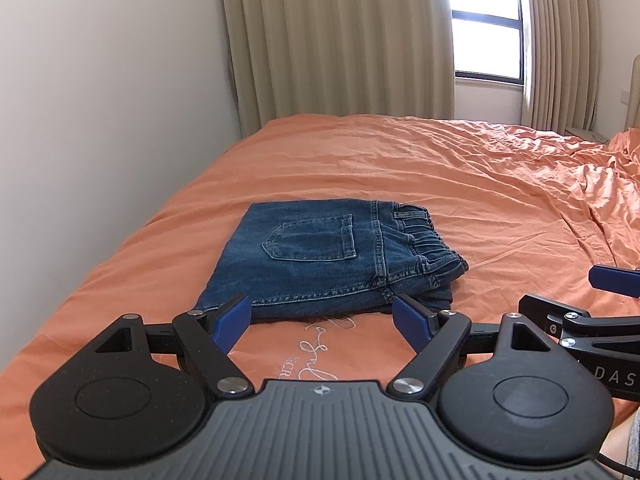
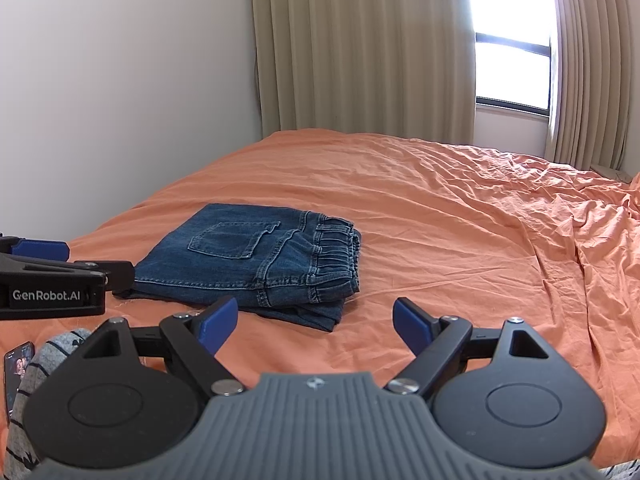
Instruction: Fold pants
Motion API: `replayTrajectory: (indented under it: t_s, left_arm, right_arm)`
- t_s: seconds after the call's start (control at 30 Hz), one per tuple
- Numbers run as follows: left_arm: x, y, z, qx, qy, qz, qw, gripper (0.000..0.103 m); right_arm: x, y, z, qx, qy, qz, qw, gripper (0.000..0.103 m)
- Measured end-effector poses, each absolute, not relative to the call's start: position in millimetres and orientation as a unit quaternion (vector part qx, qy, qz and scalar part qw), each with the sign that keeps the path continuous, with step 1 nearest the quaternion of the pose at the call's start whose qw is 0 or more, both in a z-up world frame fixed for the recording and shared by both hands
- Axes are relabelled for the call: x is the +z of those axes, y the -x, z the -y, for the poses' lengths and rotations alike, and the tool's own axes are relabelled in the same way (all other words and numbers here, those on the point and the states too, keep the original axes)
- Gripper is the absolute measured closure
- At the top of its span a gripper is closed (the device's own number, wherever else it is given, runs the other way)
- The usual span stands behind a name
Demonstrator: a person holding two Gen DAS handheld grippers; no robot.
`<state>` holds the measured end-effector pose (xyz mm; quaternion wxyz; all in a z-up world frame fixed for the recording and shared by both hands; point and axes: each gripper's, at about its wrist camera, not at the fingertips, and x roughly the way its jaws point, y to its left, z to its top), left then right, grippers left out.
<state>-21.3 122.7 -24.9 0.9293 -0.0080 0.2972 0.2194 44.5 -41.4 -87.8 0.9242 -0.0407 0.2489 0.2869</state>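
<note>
Blue denim pants (image 1: 320, 256) lie folded into a compact rectangle on the orange bed, back pocket up, elastic waistband at the right. They also show in the right wrist view (image 2: 256, 260). My left gripper (image 1: 322, 320) is open and empty, just short of the near edge of the pants. My right gripper (image 2: 314, 322) is open and empty, near the pants' front right corner, not touching. The right gripper shows at the right edge of the left wrist view (image 1: 592, 300). The left gripper shows at the left edge of the right wrist view (image 2: 80, 264).
The orange bedsheet (image 1: 440, 168) is wrinkled, more so at the right. A white wall (image 1: 100, 100) runs along the bed's left side. Beige curtains (image 1: 340, 40) and a window (image 1: 486, 20) stand behind. A phone (image 2: 18, 364) and a striped sleeve (image 2: 36, 380) are at lower left.
</note>
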Motion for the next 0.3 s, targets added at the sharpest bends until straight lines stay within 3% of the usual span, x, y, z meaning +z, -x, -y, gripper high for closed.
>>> replayTrajectory:
  t_s: [0.3]
  left_arm:
    - [-23.8,20.9,-120.6,0.215,0.007,-0.295,0.931,0.009]
  right_arm:
    - [-86.2,-43.6,41.1,0.287,0.041,-0.251,0.924,0.022]
